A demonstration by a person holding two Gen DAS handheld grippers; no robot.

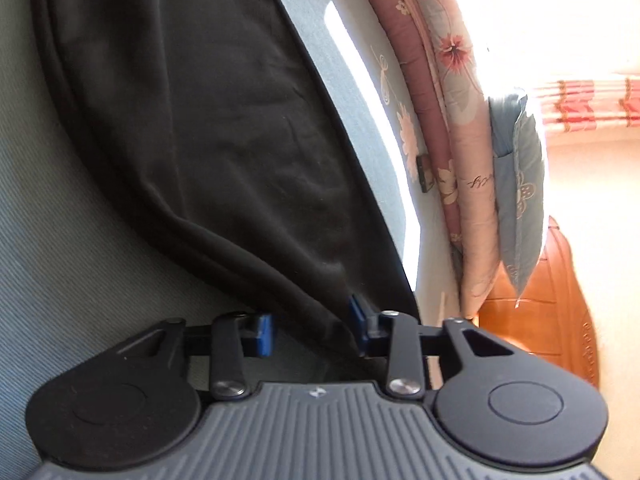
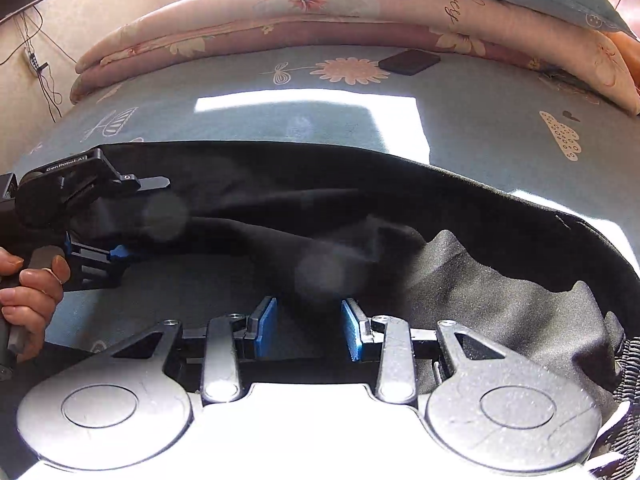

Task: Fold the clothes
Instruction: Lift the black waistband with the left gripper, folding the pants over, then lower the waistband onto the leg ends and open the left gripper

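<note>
On bedsheet [image 2: 500,128] | black garment [image 2: 280,184] partly hidden | left tool [image 1: 312,328] grip unclear | right tool [image 2: 308,332] apart

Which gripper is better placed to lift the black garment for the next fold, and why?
Probably left. The left gripper has a fold of the black garment running between its jaws at the cloth's edge. The right gripper also has dark cloth between its jaws, but its pads stand apart from it.

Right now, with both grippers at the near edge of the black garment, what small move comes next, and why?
Probably close the right gripper on the black garment. Its blue pads stand apart with fabric between them, not pressing, while the left gripper seems to have an edge fold between its pads. Lifting now might drag one side.
</note>
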